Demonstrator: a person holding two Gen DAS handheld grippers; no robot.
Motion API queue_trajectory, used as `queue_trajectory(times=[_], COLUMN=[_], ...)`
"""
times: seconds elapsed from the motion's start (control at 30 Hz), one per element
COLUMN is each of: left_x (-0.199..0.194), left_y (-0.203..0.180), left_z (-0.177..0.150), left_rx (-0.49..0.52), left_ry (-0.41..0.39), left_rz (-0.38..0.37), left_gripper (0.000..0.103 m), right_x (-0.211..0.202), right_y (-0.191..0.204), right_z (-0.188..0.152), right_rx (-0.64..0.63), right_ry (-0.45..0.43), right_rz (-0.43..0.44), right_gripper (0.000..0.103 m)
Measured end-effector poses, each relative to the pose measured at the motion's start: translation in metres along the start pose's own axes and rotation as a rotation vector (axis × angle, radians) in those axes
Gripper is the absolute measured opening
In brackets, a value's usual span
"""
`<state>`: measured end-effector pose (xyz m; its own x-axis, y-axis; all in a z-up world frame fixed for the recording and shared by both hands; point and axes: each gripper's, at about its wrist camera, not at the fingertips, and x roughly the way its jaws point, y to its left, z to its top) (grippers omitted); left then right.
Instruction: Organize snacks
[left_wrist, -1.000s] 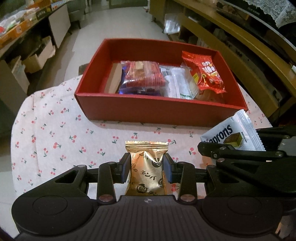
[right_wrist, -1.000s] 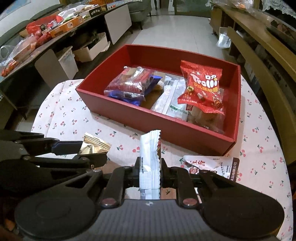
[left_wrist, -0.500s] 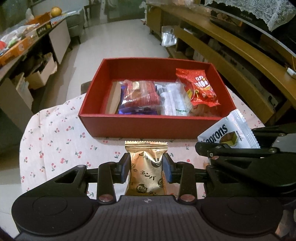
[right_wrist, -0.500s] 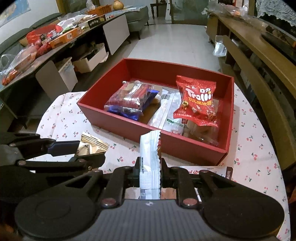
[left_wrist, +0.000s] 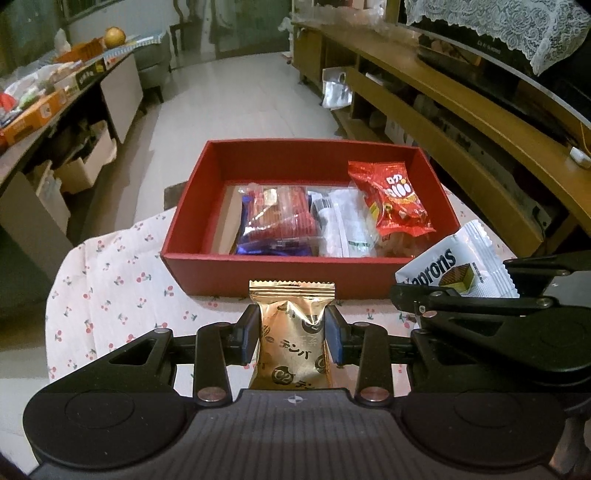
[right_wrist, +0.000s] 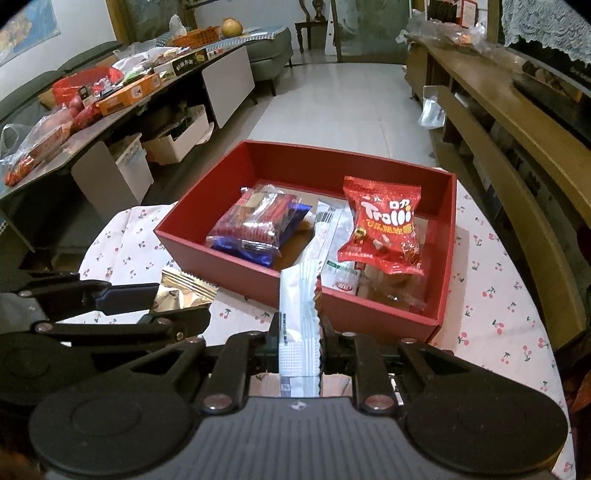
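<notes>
Currently, by item:
Left gripper (left_wrist: 291, 332): clamped on gold packet (left_wrist: 291, 343), near side of red box (left_wrist: 258, 269).
Right gripper (right_wrist: 299, 339): pinching white wafer packet (right_wrist: 298, 317) edge-on, near side of box.
Handling: likely light, crinkly, slippery foil; grip mid-body, gently.
Box contents: red-blue biscuit pack (left_wrist: 277, 221), clear sachets (left_wrist: 343, 229), red gummy bag (left_wrist: 395, 203); left end bare.

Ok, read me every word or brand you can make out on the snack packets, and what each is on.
"Trolli": red gummy bag in the red box.
"aprons", first letters hidden: white wafer packet in the right gripper.
"C2": gold packet in the left gripper.
Other print is too blurred to read.
</notes>
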<state>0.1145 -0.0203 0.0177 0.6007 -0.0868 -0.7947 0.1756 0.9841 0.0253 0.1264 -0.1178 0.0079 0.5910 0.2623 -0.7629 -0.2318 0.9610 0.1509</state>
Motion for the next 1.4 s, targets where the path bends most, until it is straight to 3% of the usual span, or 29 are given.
queue_trajectory(times=[0.5,0.87,1.4], left_x=[-0.001,0.03,0.075], left_y=[0.0,0.002,0.008], left_z=[0.051,0.078,0.087], left_rx=[0.012,0.0,-0.016], left_ry=[-0.1,-0.089,-0.039], left_rz=[0.024,0.023,0.027], left_gripper=[0.044,0.044,0.044], right_x=[-0.003,0.031,0.08], right_y=[-0.017,-0.038,-0.056], right_z=[0.05,0.075,0.084], right_rx=[0.053,0.113,0.16], right_ry=[-0.103,-0.088,-0.044], right_rz=[-0.001,0.008,0.013], right_gripper=[0.032,0.032,0.032])
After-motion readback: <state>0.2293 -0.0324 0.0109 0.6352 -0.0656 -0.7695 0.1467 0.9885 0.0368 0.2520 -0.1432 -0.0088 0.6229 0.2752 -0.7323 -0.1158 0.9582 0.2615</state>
